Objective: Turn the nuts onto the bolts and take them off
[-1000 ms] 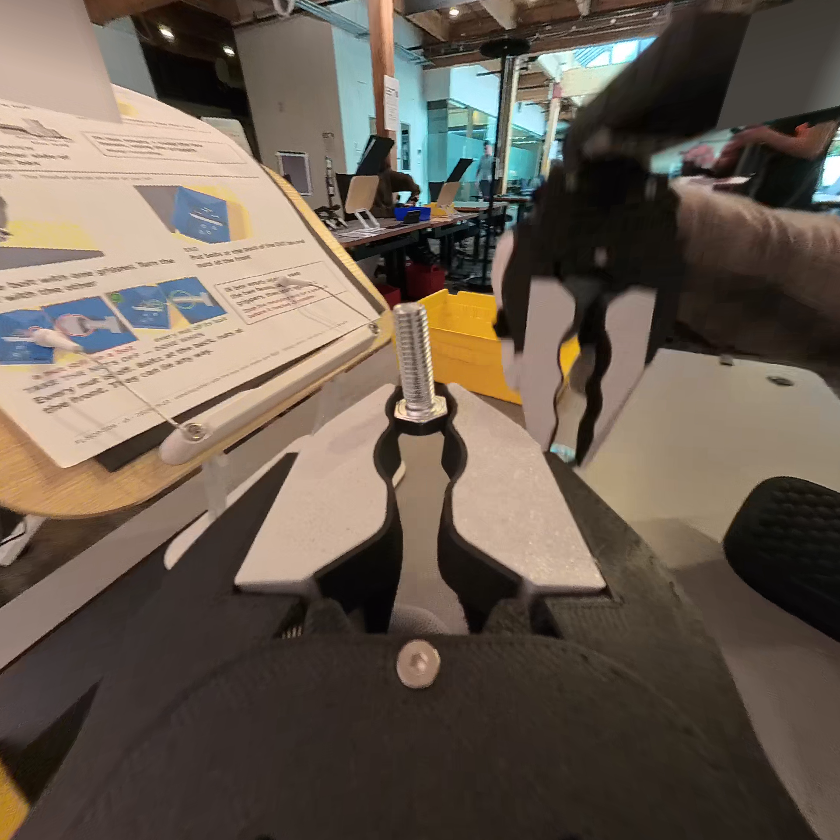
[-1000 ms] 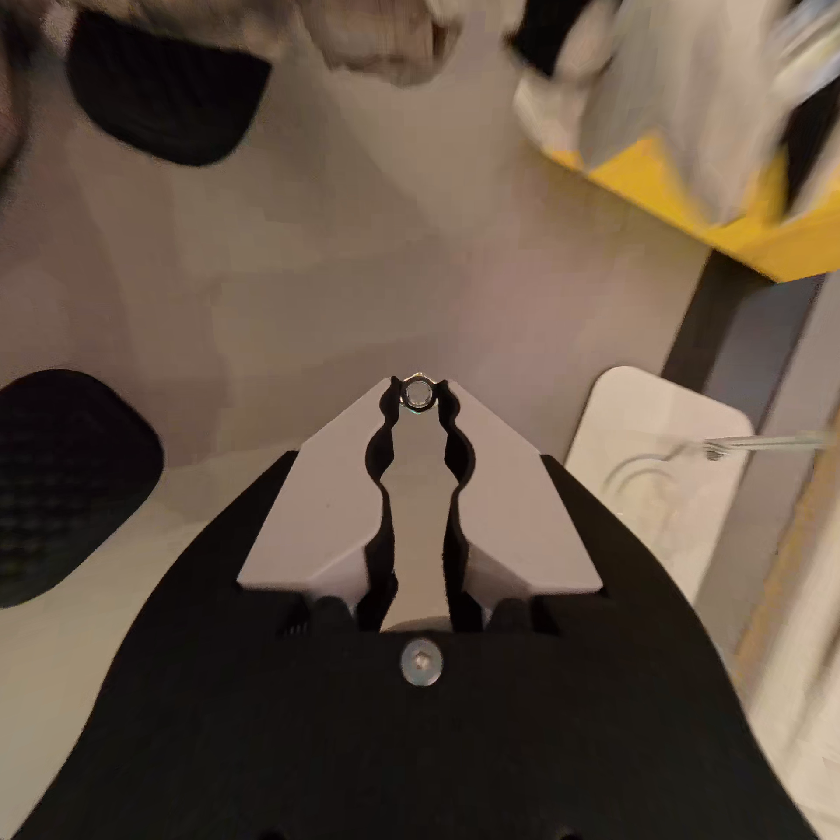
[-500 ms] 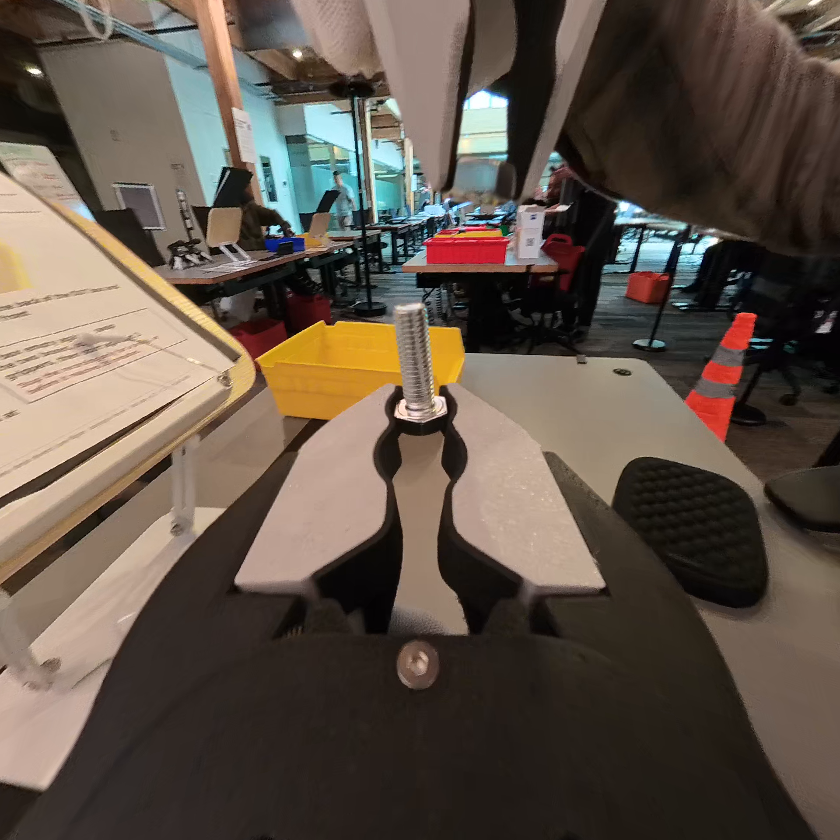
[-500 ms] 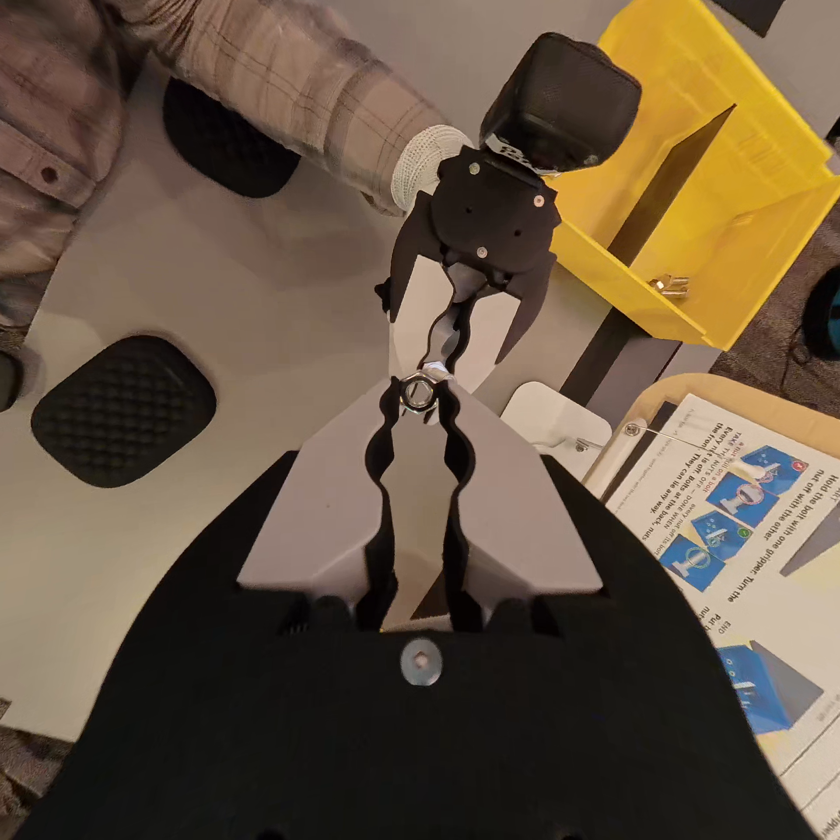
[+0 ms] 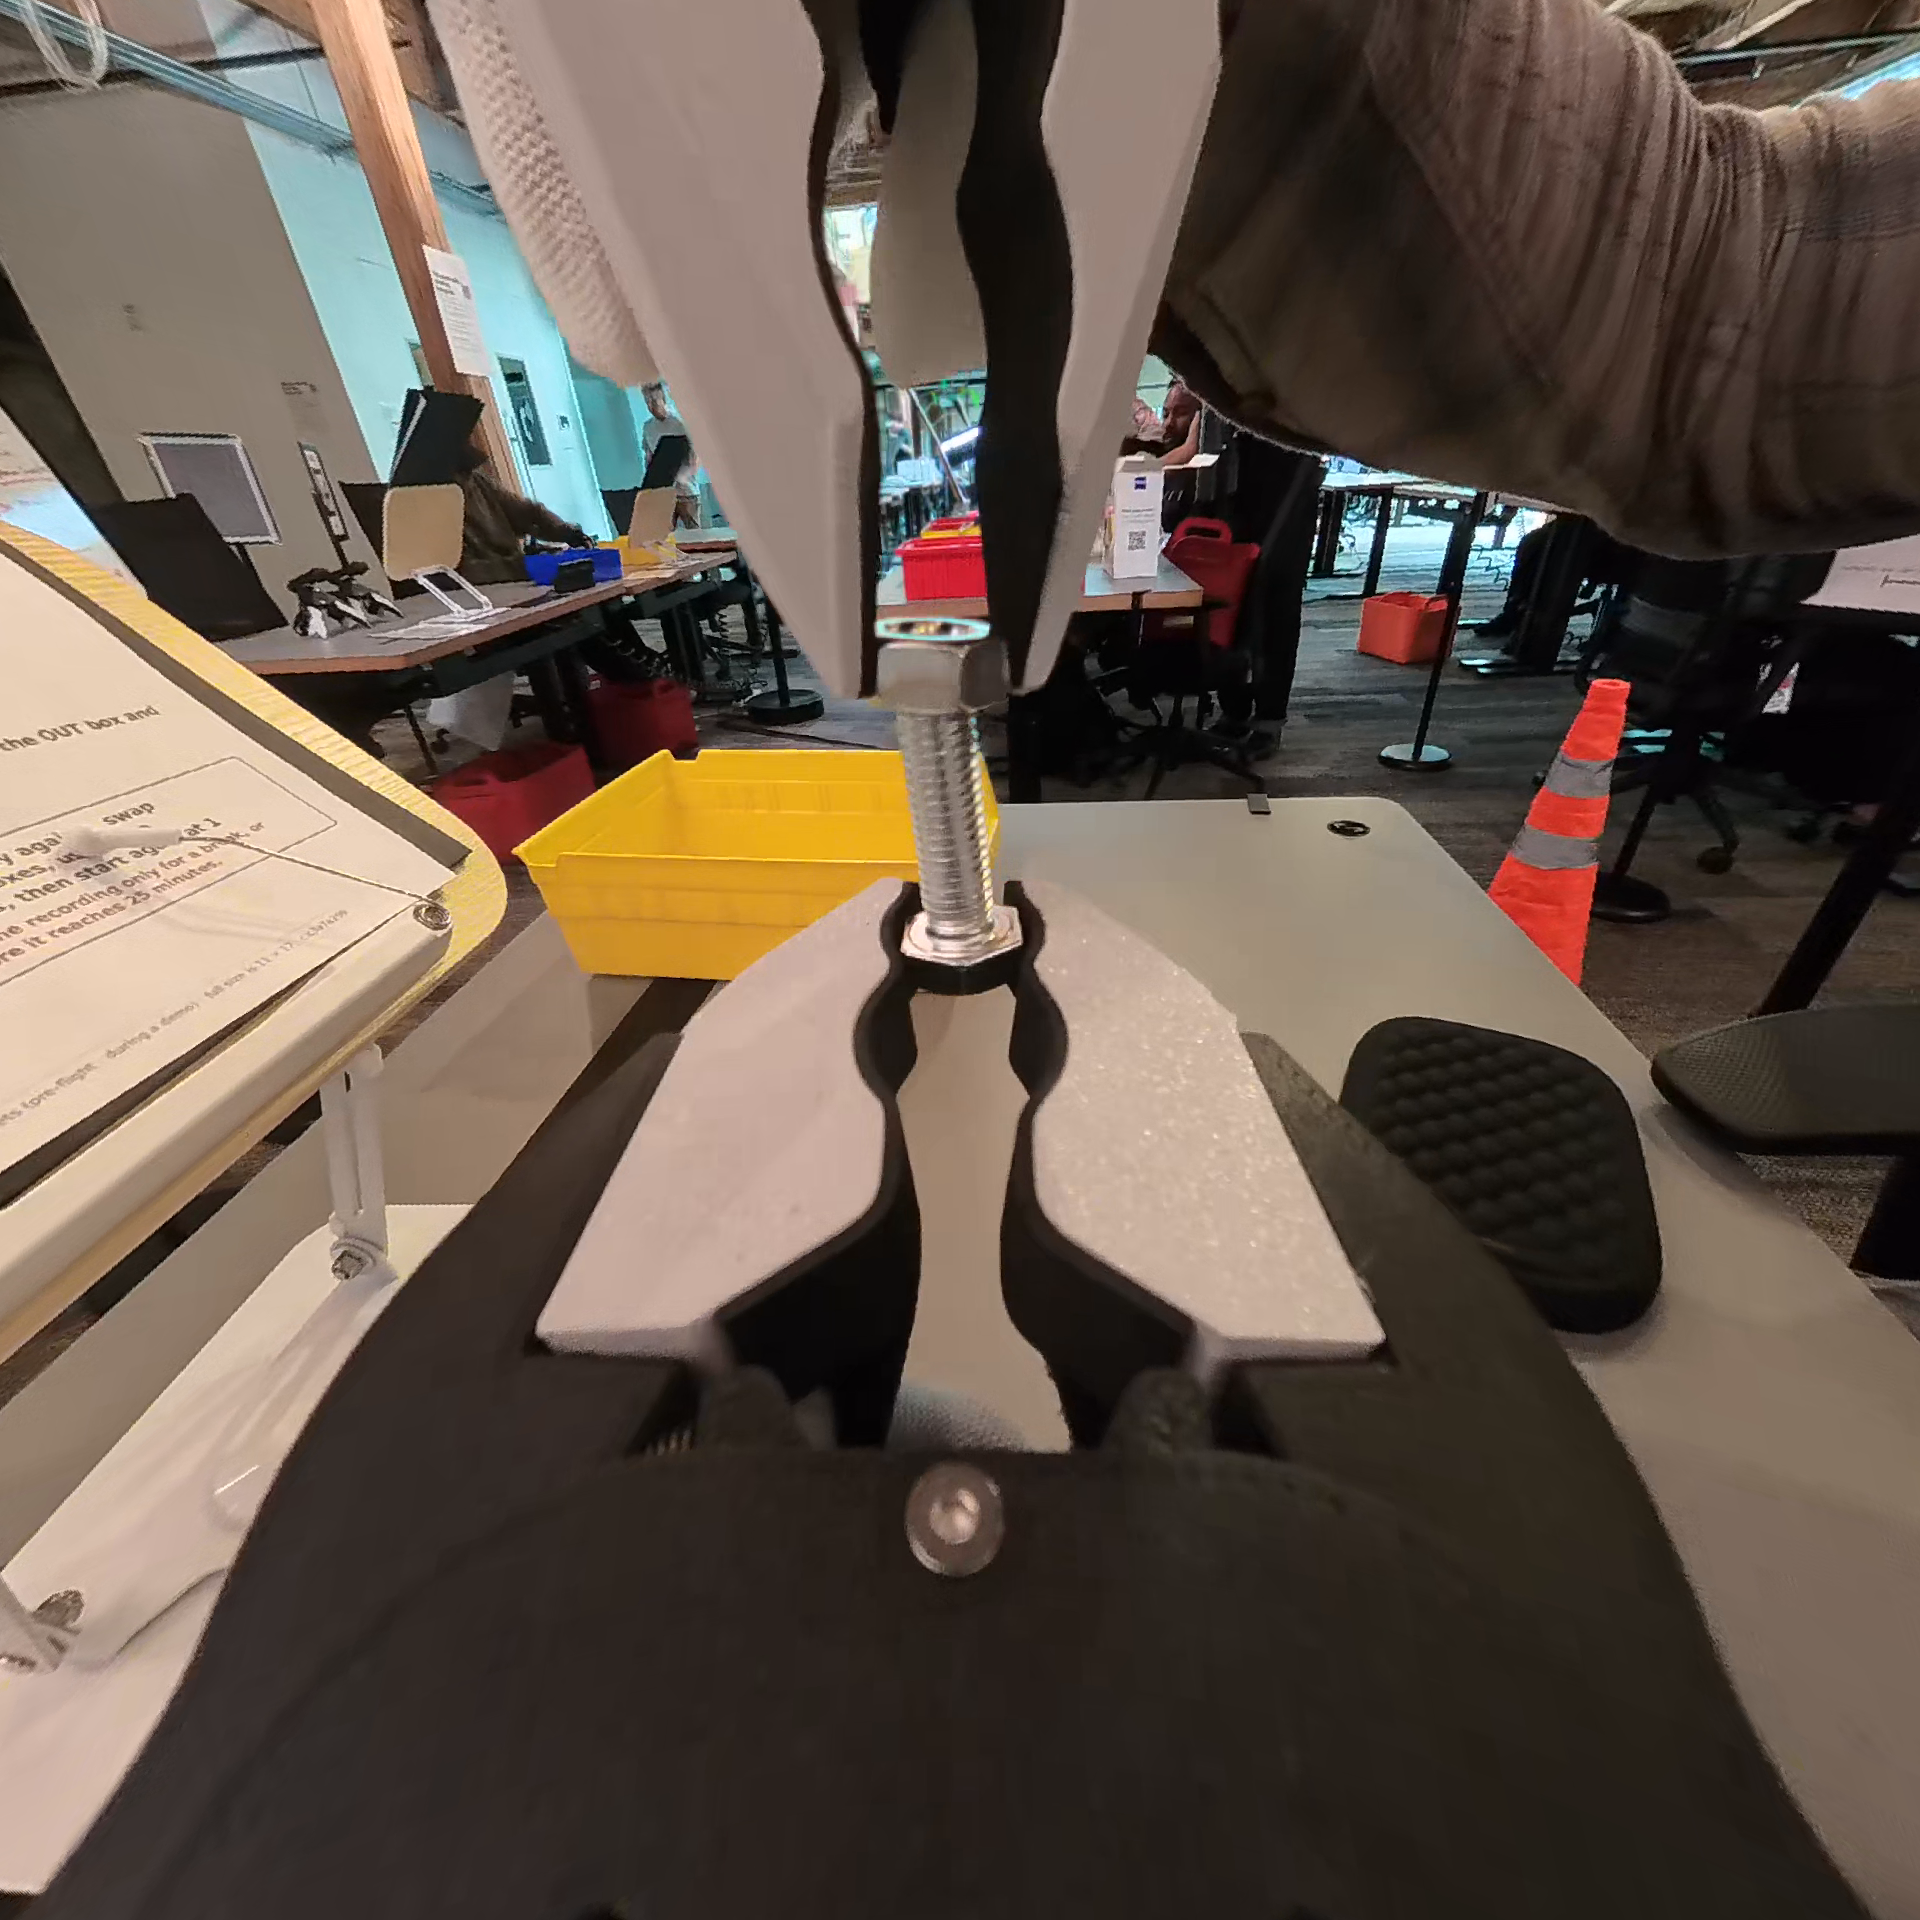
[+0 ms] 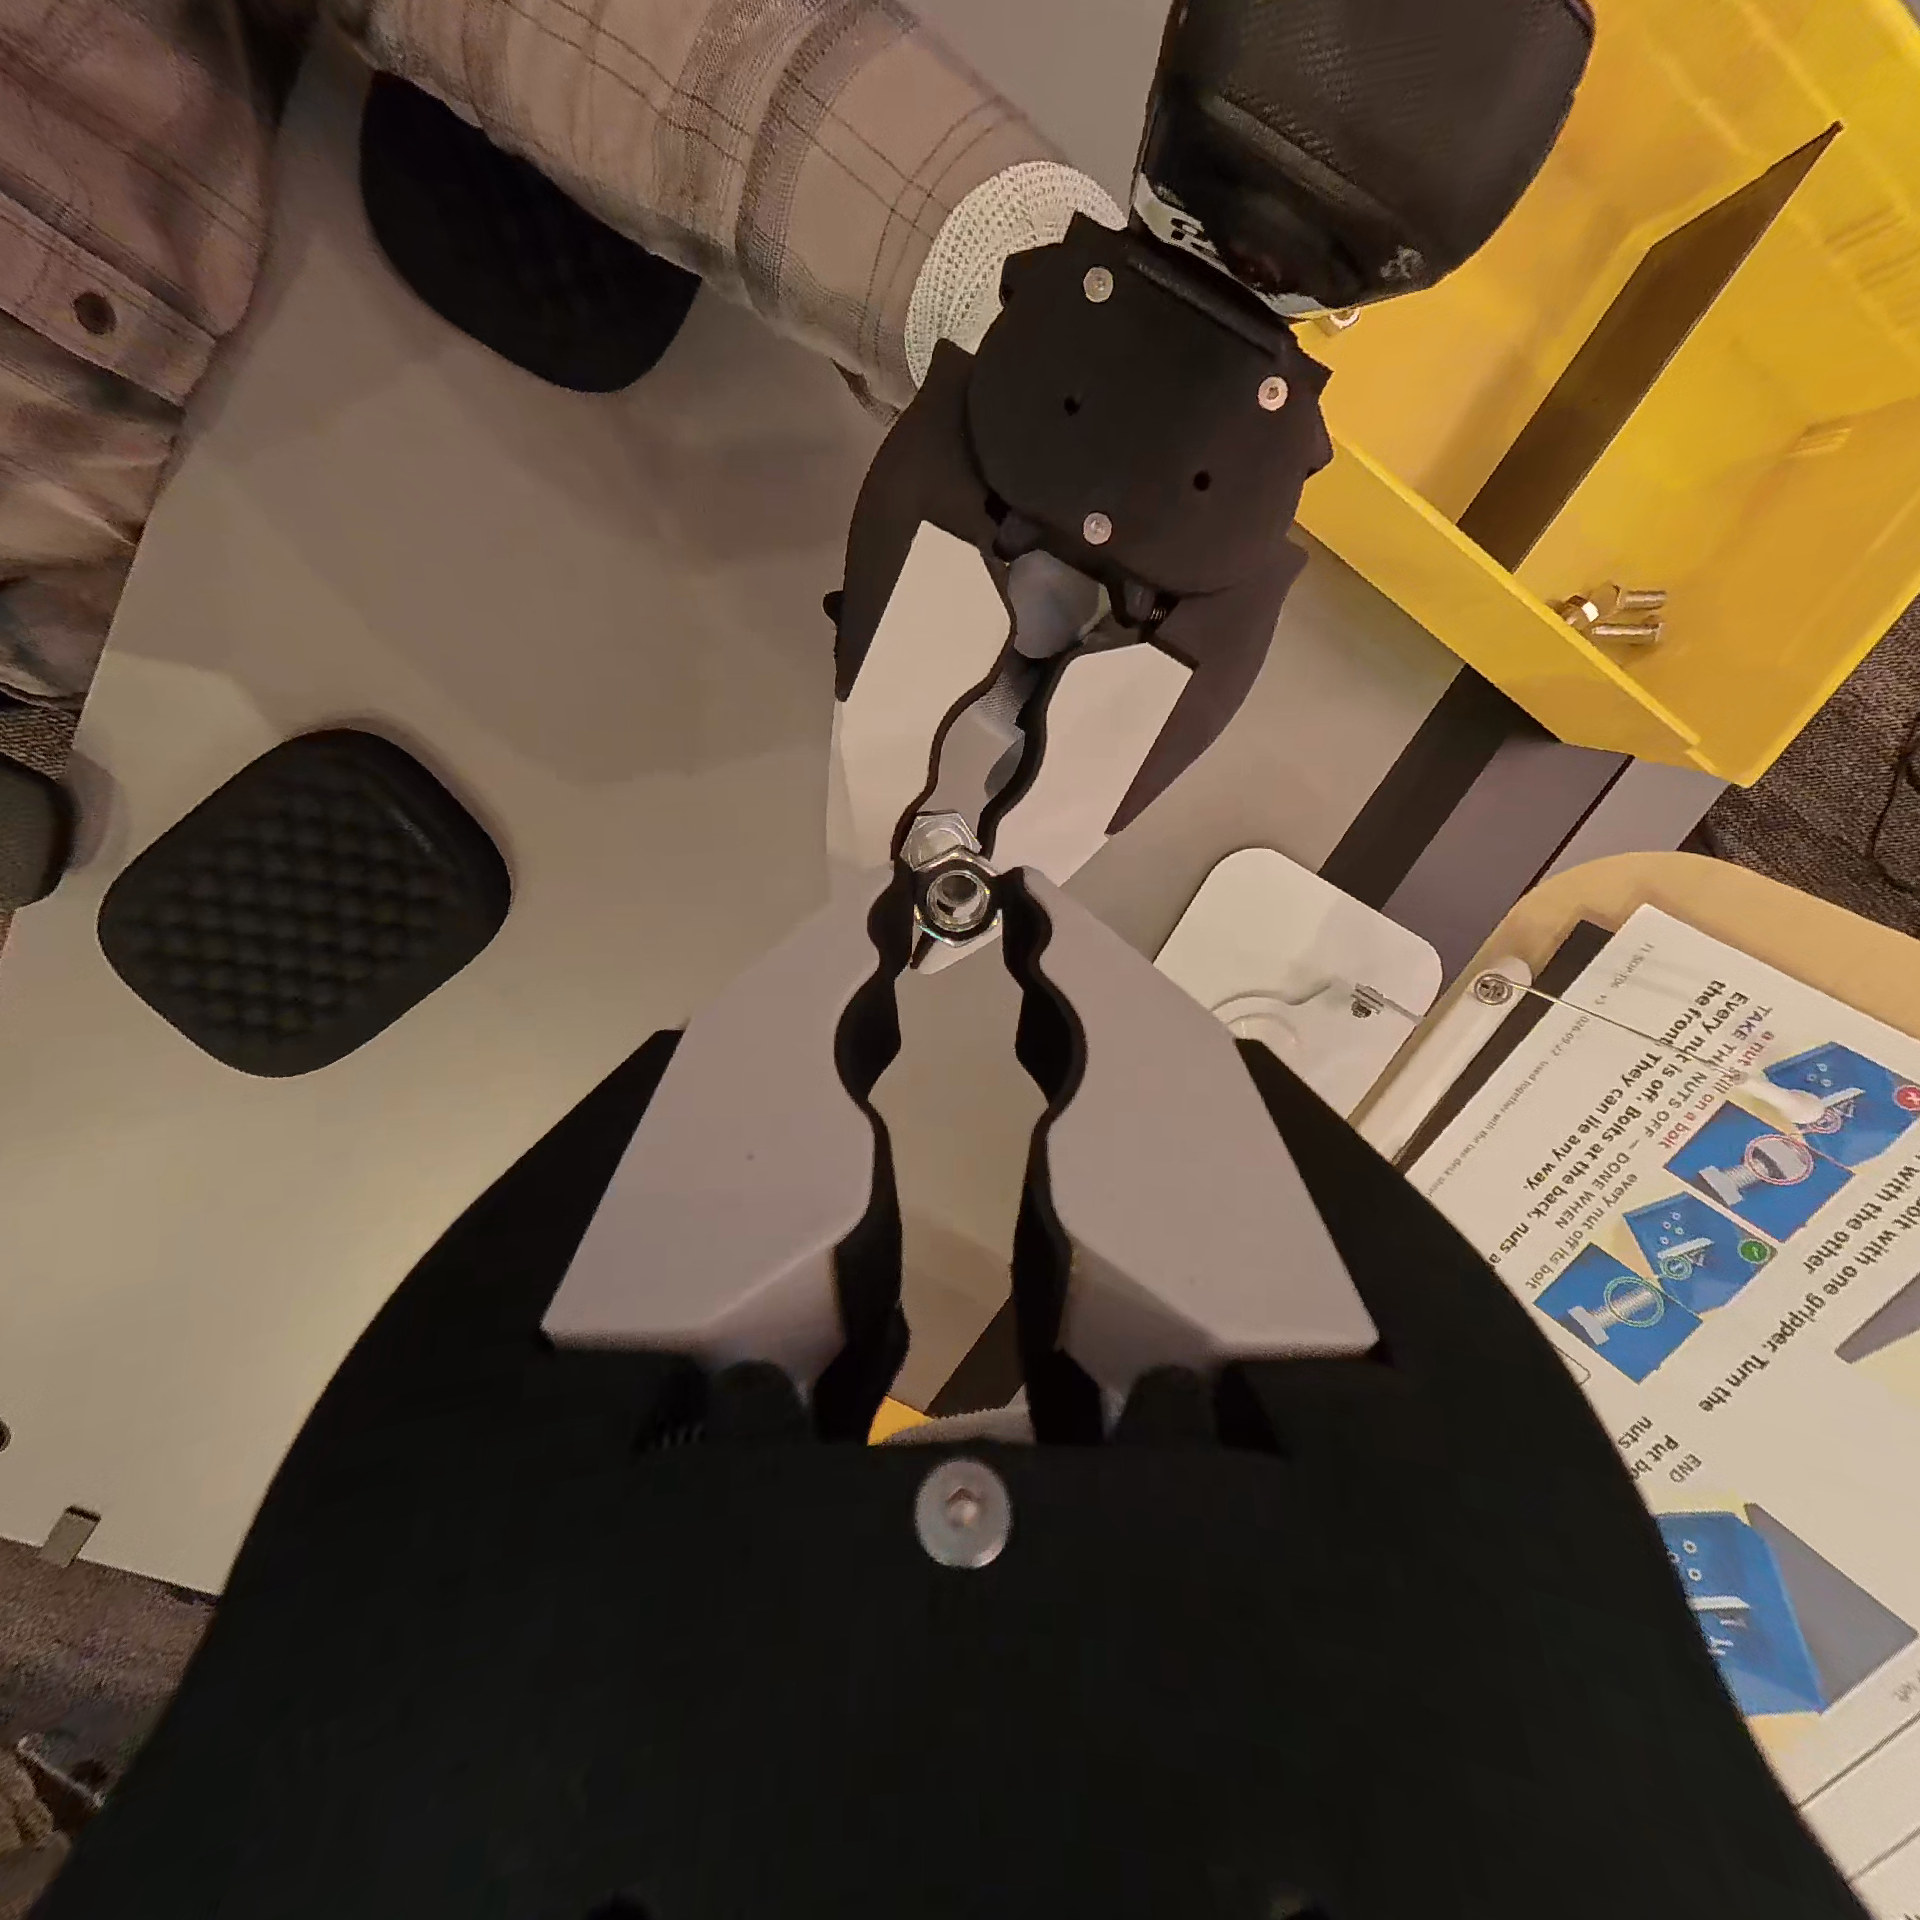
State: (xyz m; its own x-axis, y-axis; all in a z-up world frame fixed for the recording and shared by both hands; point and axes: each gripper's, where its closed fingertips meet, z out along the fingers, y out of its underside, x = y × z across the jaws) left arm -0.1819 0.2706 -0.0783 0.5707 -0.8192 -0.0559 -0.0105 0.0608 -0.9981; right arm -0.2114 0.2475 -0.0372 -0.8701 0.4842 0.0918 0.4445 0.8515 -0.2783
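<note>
From the left wrist view, the left gripper (image 5: 954, 940) has its jaws closed narrow on the hex head of one bolt (image 5: 948, 821), which stands upright with its threaded shank rising from the jaw tips. The right gripper (image 5: 940, 665) points straight down from above, its jaws clamped on one nut (image 5: 940, 665) that sits on the top end of the shank. Half a second ago that gripper hung clear above the bolt; now the nut touches the thread. Beyond the jaw tips stands one yellow bin (image 5: 727, 873) at the far edge of the bench (image 5: 1299, 914). Left of the jaws leans an instruction board (image 5: 187, 894); to the right lie two black pads (image 5: 1507, 1164), with bare bench between them and the bolt. One orange cone (image 5: 1558, 821) stands on the floor past the bench edge.

From the right wrist view, looking down, the right gripper (image 6: 954, 914) holds the nut (image 6: 954, 902) at its jaw tips, bore facing the camera. The left gripper (image 6: 951, 831) meets it from ahead; the bolt is mostly hidden behind the nut. The yellow bin (image 6: 1558, 582) holds what look like two or three loose bolts (image 6: 1610, 613). Two black pads (image 6: 301, 904) lie left of the jaws, and a plaid sleeve (image 6: 727, 156) crosses the top.
</note>
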